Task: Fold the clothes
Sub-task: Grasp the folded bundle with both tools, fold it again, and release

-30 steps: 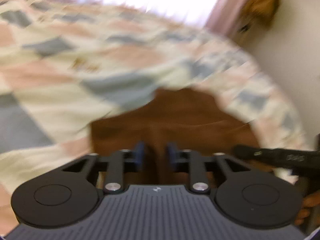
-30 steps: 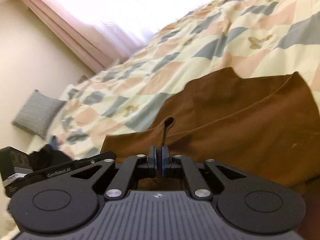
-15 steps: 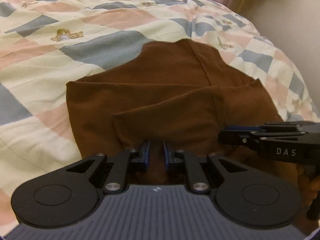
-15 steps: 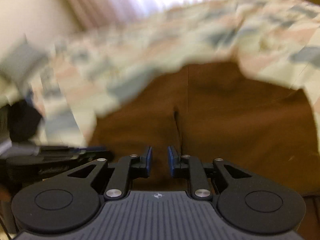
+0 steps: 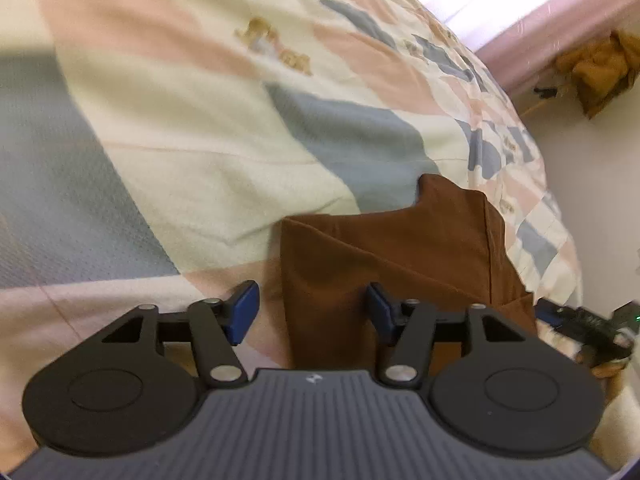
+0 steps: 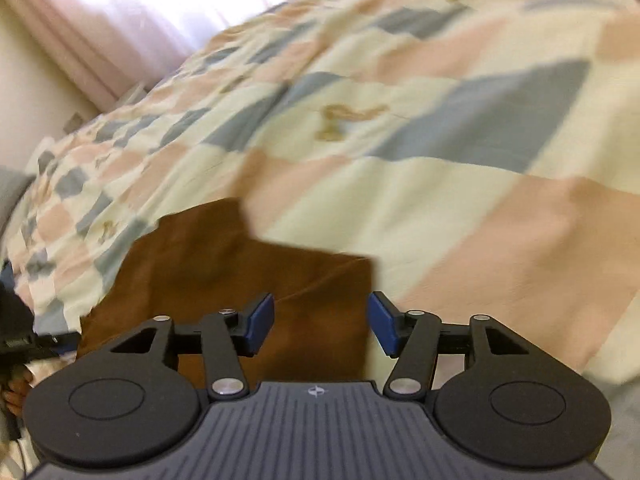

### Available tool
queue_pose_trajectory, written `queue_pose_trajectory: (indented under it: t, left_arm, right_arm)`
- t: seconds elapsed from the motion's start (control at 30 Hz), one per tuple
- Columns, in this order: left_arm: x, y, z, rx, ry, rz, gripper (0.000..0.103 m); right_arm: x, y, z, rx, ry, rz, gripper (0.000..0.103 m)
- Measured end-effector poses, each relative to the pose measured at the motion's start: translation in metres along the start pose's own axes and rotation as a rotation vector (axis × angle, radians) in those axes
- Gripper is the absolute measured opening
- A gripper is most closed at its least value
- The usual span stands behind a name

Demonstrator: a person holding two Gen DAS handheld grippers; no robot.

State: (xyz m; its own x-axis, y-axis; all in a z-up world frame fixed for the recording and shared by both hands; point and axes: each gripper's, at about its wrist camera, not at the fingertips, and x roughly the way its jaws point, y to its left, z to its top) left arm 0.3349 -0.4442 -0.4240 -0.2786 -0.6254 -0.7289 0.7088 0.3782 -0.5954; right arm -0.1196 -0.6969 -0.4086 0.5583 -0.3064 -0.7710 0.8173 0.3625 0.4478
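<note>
A brown garment (image 5: 400, 256) lies partly folded on the bed's patchwork quilt (image 5: 200, 152). My left gripper (image 5: 312, 312) is open and empty, its jaws wide apart over the garment's left edge. In the right wrist view the same brown garment (image 6: 240, 272) lies low and left of centre. My right gripper (image 6: 320, 324) is open and empty over the garment's right edge. The right gripper's body shows at the right edge of the left wrist view (image 5: 584, 320). The left gripper shows at the left edge of the right wrist view (image 6: 24, 340).
The quilt (image 6: 440, 140) of cream, pink and grey patches covers the whole bed. A bright window with pink curtains (image 6: 80, 40) is behind the bed. A tan cloth (image 5: 600, 72) hangs on the wall at the upper right. A grey cushion (image 6: 10, 188) lies at the far left.
Both grippers let go of the brown garment and opened wide. The left swung to the garment's left edge, the right to its right edge.
</note>
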Motion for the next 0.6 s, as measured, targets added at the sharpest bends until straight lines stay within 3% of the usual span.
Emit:
queue_pose_trajectory:
  t: [0.1, 0.17, 0.23, 0.27, 0.3, 0.43, 0.6]
  left_arm:
    - [0.01, 0.003, -0.003, -0.018, 0.004, -0.065, 0.064]
    - [0.016, 0.0, -0.003, -0.008, 0.013, -0.101, 0.057]
    - [0.023, -0.005, -0.001, 0.01, 0.037, -0.121, 0.016]
    - [0.025, -0.006, 0.001, 0.009, 0.051, -0.136, 0.011]
    - [0.025, -0.007, 0.002, 0.011, 0.055, -0.145, 0.009]
    - [0.004, -0.016, 0.005, 0.04, 0.033, -0.163, 0.008]
    - [-0.038, -0.035, -0.002, 0.076, 0.012, -0.197, 0.008]
  right_arm:
    - [0.014, -0.024, 0.004, 0.058, 0.045, 0.096, 0.061]
    - [0.025, -0.033, 0.004, 0.085, 0.067, 0.157, 0.063]
    - [0.033, -0.038, 0.002, 0.127, 0.07, 0.222, 0.06]
    - [0.036, -0.039, 0.001, 0.147, 0.083, 0.256, 0.038]
    - [0.038, -0.039, 0.0, 0.156, 0.098, 0.276, 0.015]
    - [0.028, -0.04, -0.001, 0.191, 0.081, 0.299, 0.01]
    - [-0.019, -0.037, -0.006, 0.242, 0.025, 0.381, 0.008]
